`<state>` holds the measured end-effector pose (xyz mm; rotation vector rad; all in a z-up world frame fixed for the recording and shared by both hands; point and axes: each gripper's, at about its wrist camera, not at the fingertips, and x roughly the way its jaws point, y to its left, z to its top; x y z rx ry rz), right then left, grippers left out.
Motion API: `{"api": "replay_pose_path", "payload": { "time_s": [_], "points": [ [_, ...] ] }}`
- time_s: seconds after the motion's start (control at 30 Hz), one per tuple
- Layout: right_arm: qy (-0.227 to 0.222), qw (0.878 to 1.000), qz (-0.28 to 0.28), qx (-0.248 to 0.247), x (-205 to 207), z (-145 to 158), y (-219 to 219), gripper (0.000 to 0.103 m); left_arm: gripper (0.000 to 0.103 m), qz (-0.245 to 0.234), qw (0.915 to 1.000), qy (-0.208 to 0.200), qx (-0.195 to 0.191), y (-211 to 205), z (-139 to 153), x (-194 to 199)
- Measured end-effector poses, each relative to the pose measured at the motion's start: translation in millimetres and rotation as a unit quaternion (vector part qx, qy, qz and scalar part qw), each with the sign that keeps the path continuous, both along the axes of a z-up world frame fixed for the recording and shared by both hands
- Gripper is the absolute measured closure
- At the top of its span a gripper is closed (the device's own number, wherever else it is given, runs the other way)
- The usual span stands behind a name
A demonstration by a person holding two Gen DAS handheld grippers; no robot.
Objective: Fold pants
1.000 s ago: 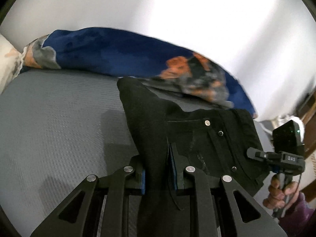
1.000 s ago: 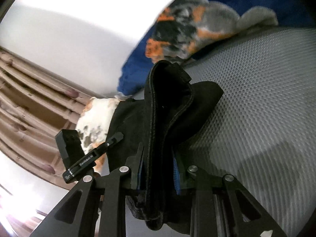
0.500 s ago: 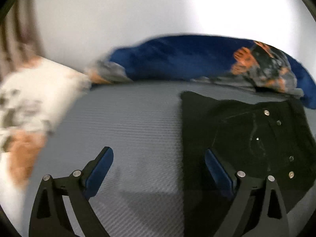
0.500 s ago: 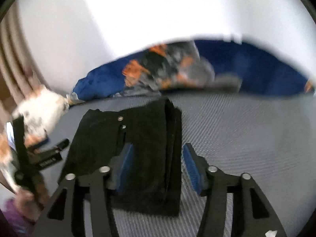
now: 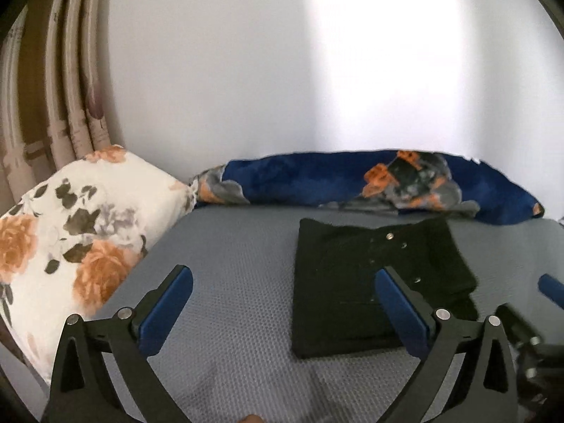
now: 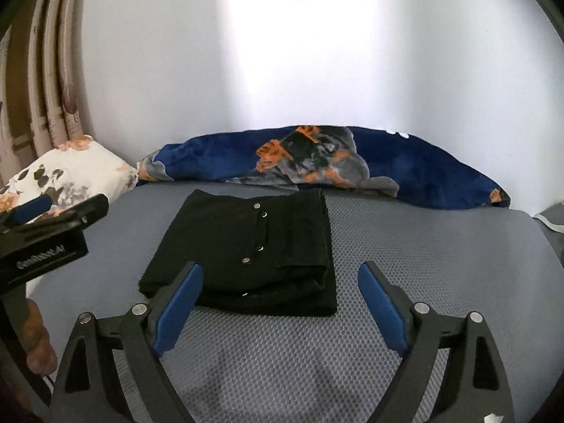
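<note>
On the grey textured bed cover (image 6: 405, 246) the black pants (image 6: 253, 250) lie folded flat, near the blue patterned blanket (image 6: 416, 172) bunched along the white wall (image 6: 317, 53). A floral pillow (image 5: 70, 232) and curtains (image 5: 46, 88) stand left. My left gripper (image 5: 283, 312) and right gripper (image 6: 280, 305) have just been opening and stand wide, holding nothing.

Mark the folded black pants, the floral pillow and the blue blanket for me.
folded black pants (image 6: 246, 246), right wrist view, on the top layer near the rivets.
floral pillow (image 5: 70, 232), left wrist view, on its patterned face.
blue blanket (image 6: 423, 176), right wrist view, on its plain blue stretch.
</note>
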<state>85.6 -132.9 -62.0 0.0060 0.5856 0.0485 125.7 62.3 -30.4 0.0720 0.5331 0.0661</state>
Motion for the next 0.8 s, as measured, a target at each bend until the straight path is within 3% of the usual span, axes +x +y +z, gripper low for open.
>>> {"api": "replay_pose_path", "payload": {
  "time_s": [0.17,0.4,0.5,0.63,0.8],
  "points": [
    [-0.001,1.000,-0.001,0.010,-10.5,6.9,-3.0,0.015,0.000,-0.013,0.9996,-0.017,0.017,-9.4,19.8,-19.6],
    [-0.005,1.000,0.002,0.009,-19.3,13.6,-1.9,0.015,0.000,-0.047,0.9987,-0.014,-0.011,-11.9,34.1,-32.0],
    [-0.007,1.000,0.002,0.010,-22.6,16.1,-2.1,0.015,0.000,-0.050,0.9985,0.009,-0.022,-13.8,34.5,-31.1],
    [-0.010,1.000,0.002,0.009,-25.5,19.1,-2.9,0.015,0.000,-0.034,0.9993,0.017,0.000,-19.6,31.5,-33.8],
    [-0.007,1.000,0.000,0.005,-26.9,18.6,-3.0,0.014,0.000,-0.053,0.9977,0.035,-0.025,-16.1,26.6,-34.6]
  ]
}}
